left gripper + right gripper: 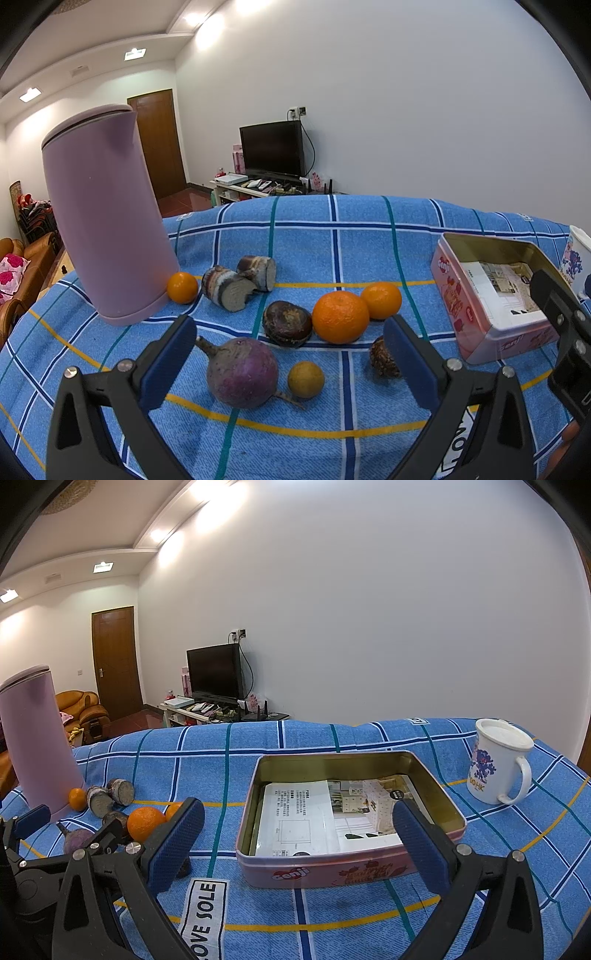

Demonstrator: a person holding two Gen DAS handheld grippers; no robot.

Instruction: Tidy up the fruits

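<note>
So you are at the very start of a pick, by the look of it: in the left wrist view your left gripper [290,363] hangs spread wide and empty above the blue checked cloth [332,443], and nothing has yet gone into the pink rectangular tin [487,325] at the right. Between the fingers lie the round purple beet-like root [242,373] and, just right of it, the small tan round fruit [306,379]; the large orange mandarin [340,316] sits farther off, touching the smaller orange mandarin [381,300], with a third small orange [182,287] far left against the tall lilac plastic jug [107,221]. Your next move, I judge, calls for lowering onto one fruit only, keeping the root out of the grip. In the right wrist view your right gripper [299,845] is likewise released, holding nothing, its fingers framing the tin's near wall; the white printed mug [495,764] stands far right.
</note>
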